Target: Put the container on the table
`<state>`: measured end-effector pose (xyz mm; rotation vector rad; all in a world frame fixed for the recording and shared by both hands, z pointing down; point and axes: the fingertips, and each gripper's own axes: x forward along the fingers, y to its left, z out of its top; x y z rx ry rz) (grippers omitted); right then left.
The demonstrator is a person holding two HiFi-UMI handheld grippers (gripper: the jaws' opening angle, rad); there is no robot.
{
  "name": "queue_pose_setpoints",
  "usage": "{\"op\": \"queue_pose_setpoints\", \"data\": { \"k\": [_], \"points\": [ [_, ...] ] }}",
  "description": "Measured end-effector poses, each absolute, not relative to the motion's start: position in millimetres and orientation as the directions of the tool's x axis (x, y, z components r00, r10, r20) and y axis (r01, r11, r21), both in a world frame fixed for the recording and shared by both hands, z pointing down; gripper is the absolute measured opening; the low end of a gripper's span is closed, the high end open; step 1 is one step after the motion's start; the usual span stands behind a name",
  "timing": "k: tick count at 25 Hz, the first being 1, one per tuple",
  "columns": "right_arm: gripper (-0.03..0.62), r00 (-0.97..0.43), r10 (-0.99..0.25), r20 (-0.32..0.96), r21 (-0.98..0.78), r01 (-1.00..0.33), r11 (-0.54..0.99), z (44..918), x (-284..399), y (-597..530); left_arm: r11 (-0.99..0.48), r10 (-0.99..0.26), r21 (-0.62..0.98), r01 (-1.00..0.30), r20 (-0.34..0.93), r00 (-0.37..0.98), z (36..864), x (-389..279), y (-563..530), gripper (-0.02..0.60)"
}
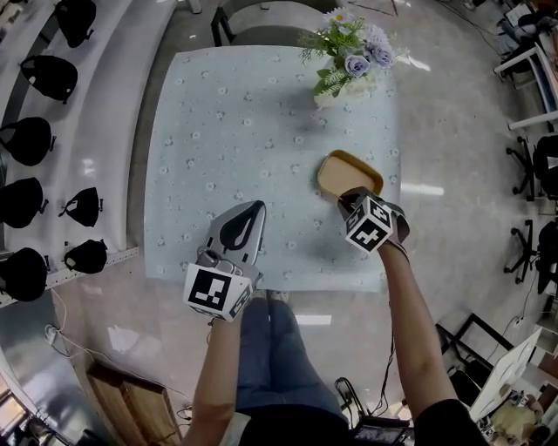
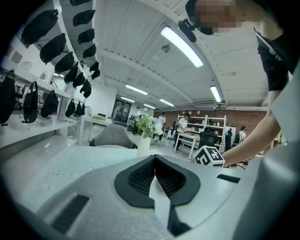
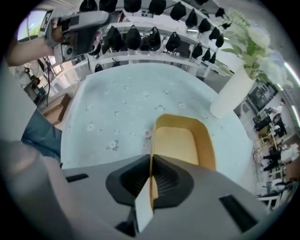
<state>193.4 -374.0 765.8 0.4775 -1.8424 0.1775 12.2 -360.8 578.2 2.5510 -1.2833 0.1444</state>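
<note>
In the head view, a table [image 1: 235, 131] under a pale blue flowered cloth fills the middle, with a white vase of flowers [image 1: 349, 57] at its far right corner and a grey chair [image 1: 261, 22] beyond the far edge. The yellow container [image 1: 349, 172] is on the right side of the cloth, nearer than the vase and open side up. The right gripper [image 1: 353, 199] reaches to the container's near end. The left gripper [image 1: 255, 207] hangs over the near left part of the table, well apart from the container. Black items [image 1: 48, 74] hang on a white rack at the far left. In the left gripper view, the left gripper [image 2: 154, 159] has its two dark pads meeting at the tips with nothing between them. Beyond it stand the vase [image 2: 143, 145] and the chair [image 2: 112, 137], and the right gripper's marker cube [image 2: 209, 156] shows to the right. In the right gripper view, the right gripper [image 3: 151, 161] is clamped on the container's [image 3: 180, 140] left wall, with the thin rim pinched between the pads. The container is low on the cloth [image 3: 122, 103], though whether its base fully rests there cannot be told. The vase [image 3: 232, 91] stands to the far right, and the left gripper [image 3: 77, 26] shows at the upper left.
</note>
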Motion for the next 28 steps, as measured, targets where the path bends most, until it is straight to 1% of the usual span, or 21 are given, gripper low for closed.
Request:
{"op": "queue_pose_setpoints", "data": {
  "k": [2, 12, 13, 14, 17, 20, 23, 28],
  "points": [
    [0.015, -0.237, -0.211, 0.948, 0.107, -0.387, 0.916, 769.6, 193.4, -375.4, -0.569, -0.767, 0.207, -0.796, 0.215, 0.604, 578.9, 13.6, -359.9, 0.002],
    [0.030, -0.288, -0.214, 0.933, 0.062, -0.457, 0.887, 768.6, 189.0, -379.1, -0.572, -0.764, 0.213, -0.792, 0.211, 0.609, 578.7, 8.9, -358.0, 0.002],
    [0.038, -0.290, -0.216, 0.932, 0.061, -0.460, 0.886, 768.3, 188.3, -379.7, -0.572, -0.765, 0.212, -0.793, 0.211, 0.608, 578.2, 7.6, -357.8, 0.002],
    [0.061, -0.292, -0.217, 0.931, 0.061, -0.463, 0.884, 768.1, 188.0, -380.2, -0.571, -0.766, 0.211, -0.793, 0.211, 0.608, 577.6, 6.5, -357.5, 0.002],
    [0.066, -0.293, -0.226, 0.929, 0.064, -0.476, 0.877, 764.7, 188.0, -382.1, -0.571, -0.766, 0.211, -0.794, 0.211, 0.607, 576.4, 4.3, -356.3, 0.002],
    [0.069, -0.297, -0.256, 0.920, 0.081, -0.495, 0.865, 756.0, 188.1, -385.0, -0.575, -0.766, 0.203, -0.793, 0.207, 0.609, 573.3, 2.1, -355.5, 0.002],
    [0.067, -0.298, -0.313, 0.902, 0.118, -0.527, 0.842, 739.8, 189.0, -387.2, -0.571, -0.771, 0.207, -0.795, 0.200, 0.605, 567.4, -0.4, -354.6, 0.002],
    [0.066, -0.362, -0.419, 0.833, 0.103, -0.642, 0.760, 699.2, 183.2, -388.8, -0.576, -0.774, 0.196, -0.794, 0.183, 0.606, 550.7, -3.3, -352.9, 0.002]
  ]
}}
